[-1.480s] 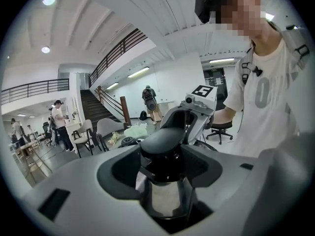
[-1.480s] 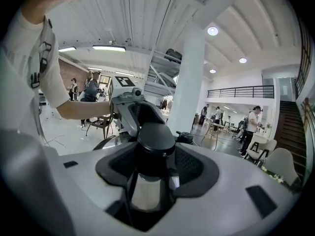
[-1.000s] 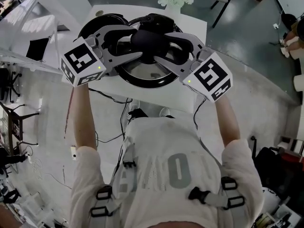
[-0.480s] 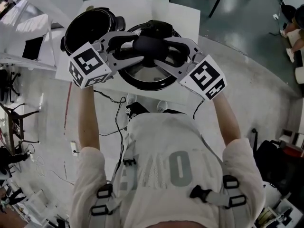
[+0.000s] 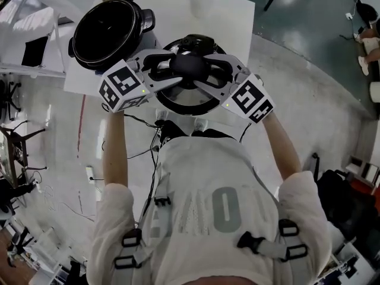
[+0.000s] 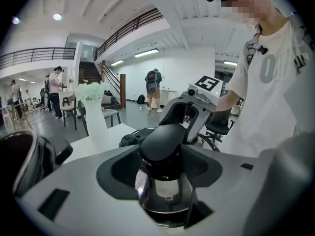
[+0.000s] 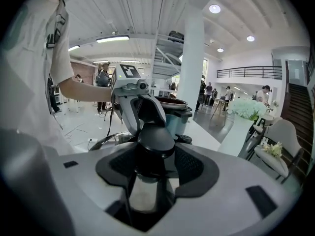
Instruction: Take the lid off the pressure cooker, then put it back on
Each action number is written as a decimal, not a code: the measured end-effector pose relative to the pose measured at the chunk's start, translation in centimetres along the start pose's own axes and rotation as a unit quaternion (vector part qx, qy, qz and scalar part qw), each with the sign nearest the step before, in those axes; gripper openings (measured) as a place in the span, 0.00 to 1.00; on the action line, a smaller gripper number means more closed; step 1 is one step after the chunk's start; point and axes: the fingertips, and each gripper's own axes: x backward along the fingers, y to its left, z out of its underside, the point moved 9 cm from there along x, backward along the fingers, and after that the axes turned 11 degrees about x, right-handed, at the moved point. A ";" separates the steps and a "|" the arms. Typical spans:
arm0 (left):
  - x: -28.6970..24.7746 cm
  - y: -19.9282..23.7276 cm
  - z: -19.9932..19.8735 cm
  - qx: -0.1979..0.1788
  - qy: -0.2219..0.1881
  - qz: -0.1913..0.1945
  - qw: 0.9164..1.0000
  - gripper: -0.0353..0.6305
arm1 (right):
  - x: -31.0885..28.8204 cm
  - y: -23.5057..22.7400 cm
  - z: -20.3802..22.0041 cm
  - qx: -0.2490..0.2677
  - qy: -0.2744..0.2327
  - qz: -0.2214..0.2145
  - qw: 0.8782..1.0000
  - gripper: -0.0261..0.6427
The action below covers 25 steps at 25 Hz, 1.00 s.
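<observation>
The round steel lid (image 5: 189, 104) with its black knob (image 5: 189, 65) hangs low over the white table (image 5: 228, 18), to the right of the open pressure cooker pot (image 5: 111, 31). My left gripper (image 5: 170, 71) and right gripper (image 5: 209, 71) clamp the knob from opposite sides. In the left gripper view the knob (image 6: 162, 140) sits between the jaws of my left gripper (image 6: 162, 183), with the right gripper (image 6: 196, 102) facing it. The right gripper view shows the knob (image 7: 155, 137) inside the right gripper (image 7: 147, 181). Whether the lid touches the table I cannot tell.
A white vase of flowers (image 6: 93, 113) stands at the table's far edge, also the vase (image 7: 242, 127) in the right gripper view. Cables (image 5: 142, 153) trail on the floor below the table's front edge. Chairs and people are in the hall behind.
Both grippers have sunk together with the lid, which now hangs lower and more clearly to the right of the open pot. The grip on the knob is unchanged.
</observation>
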 end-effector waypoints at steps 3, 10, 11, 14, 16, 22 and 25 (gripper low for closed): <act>-0.8 0.3 1.2 0.014 0.009 0.003 1.000 0.44 | -0.6 0.4 1.0 -0.007 0.009 -0.006 1.000 0.39; -2.7 1.0 3.8 0.036 0.034 0.000 0.999 0.44 | -2.3 1.1 3.5 -0.012 0.032 -0.018 0.999 0.39; -3.0 1.1 4.2 0.038 0.037 0.000 0.999 0.44 | -2.6 1.2 4.0 -0.013 0.037 -0.021 0.999 0.39; -3.9 1.5 5.4 0.043 0.051 0.000 0.998 0.44 | -3.5 1.6 5.4 -0.014 0.056 -0.029 0.998 0.39; -4.4 1.5 6.2 0.044 0.059 0.001 0.997 0.44 | -3.9 2.0 6.1 -0.014 0.064 -0.034 0.997 0.39; -5.3 1.6 6.7 0.026 0.066 -0.011 0.997 0.44 | -4.3 2.2 7.1 0.000 0.079 -0.029 0.996 0.39; -5.8 1.5 6.8 0.022 0.074 -0.012 0.997 0.44 | -4.5 2.4 7.6 0.013 0.096 -0.030 0.995 0.39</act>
